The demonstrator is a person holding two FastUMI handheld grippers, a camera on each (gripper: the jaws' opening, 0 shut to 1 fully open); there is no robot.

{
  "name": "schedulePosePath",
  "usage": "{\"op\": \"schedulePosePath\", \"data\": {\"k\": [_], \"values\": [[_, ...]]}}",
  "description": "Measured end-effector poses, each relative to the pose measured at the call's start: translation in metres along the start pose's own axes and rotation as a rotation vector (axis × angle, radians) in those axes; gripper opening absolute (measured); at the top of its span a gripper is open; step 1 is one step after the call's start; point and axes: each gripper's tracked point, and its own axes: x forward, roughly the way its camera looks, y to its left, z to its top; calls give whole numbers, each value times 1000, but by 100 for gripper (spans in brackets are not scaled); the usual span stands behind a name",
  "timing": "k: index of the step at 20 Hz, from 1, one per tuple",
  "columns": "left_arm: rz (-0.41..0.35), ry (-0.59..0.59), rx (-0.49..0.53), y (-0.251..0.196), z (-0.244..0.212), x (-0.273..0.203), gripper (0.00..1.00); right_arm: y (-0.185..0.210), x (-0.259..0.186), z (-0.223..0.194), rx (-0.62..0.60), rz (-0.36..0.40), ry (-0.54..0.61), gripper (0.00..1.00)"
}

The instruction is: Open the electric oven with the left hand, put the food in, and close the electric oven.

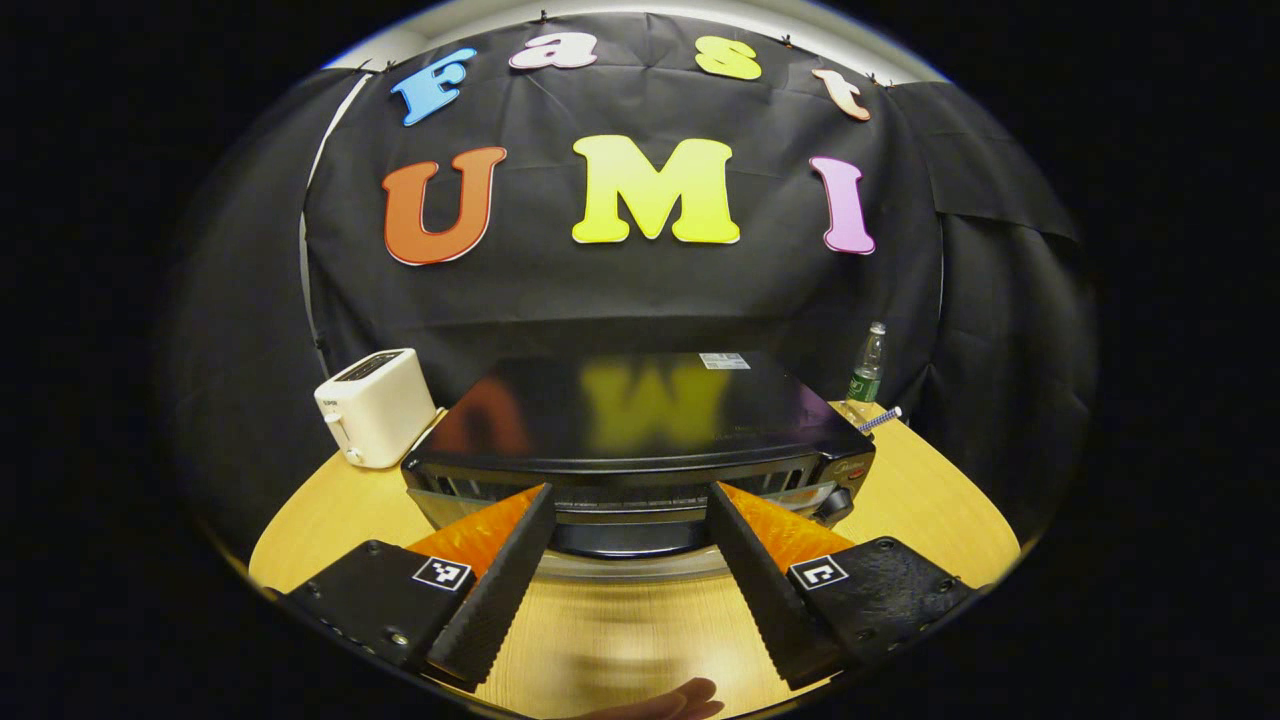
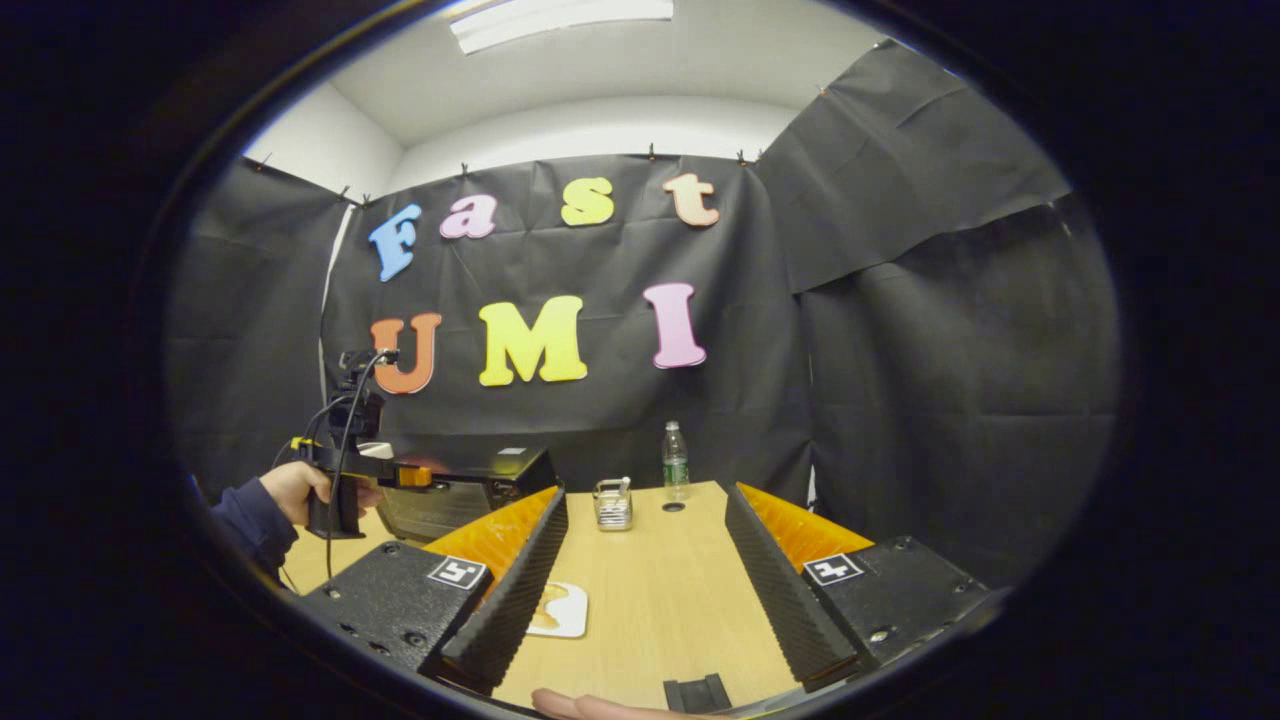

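While I am bringing the left gripper (image 1: 630, 545) toward the oven (image 1: 640, 440), its fingers are standing spread, straddling the dark handle (image 1: 625, 540) at the front edge without pressing on it. The oven is sitting on the desk (image 1: 620, 640), a low black box with a glossy, mirror-like top and a slotted metal front. I am holding the right gripper (image 2: 645, 570) spread as well, hanging over bare wood grain; the food (image 2: 558, 607), a flat toast-like piece on a pale square plate, is lying just beside its left finger. My worry: the ridged pads may be slipping off the smooth handle if I am closing too shallow, and a hard pull could be dragging the whole oven toward the toaster (image 1: 375, 405), a cream, rounded one close by.
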Motion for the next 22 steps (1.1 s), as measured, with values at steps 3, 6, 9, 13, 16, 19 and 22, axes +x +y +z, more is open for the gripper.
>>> {"op": "schedulePosePath", "data": {"k": [3, 6, 9, 13, 16, 19, 22], "values": [[5, 19, 13, -3, -21, -19, 100, 4, -4, 2, -5, 7, -8, 96], [13, 47, 3, -7, -49, -39, 100, 9, -5, 3, -8, 16, -8, 96], [16, 55, 4, -8, -76, -54, 99, 10, -5, 2, -6, 19, -8, 96], [13, 35, 8, -10, -104, -63, 99, 12, -1, -6, -8, 19, 11, 96], [16, 37, 0, -10, -125, -68, 99, 15, 2, -11, -15, 19, 25, 96], [15, 47, -8, -11, -144, -69, 99, 21, 8, -20, -14, 26, 46, 96], [8, 52, -23, -10, -157, -69, 98, 27, 14, -29, -23, 30, 71, 96]]}}
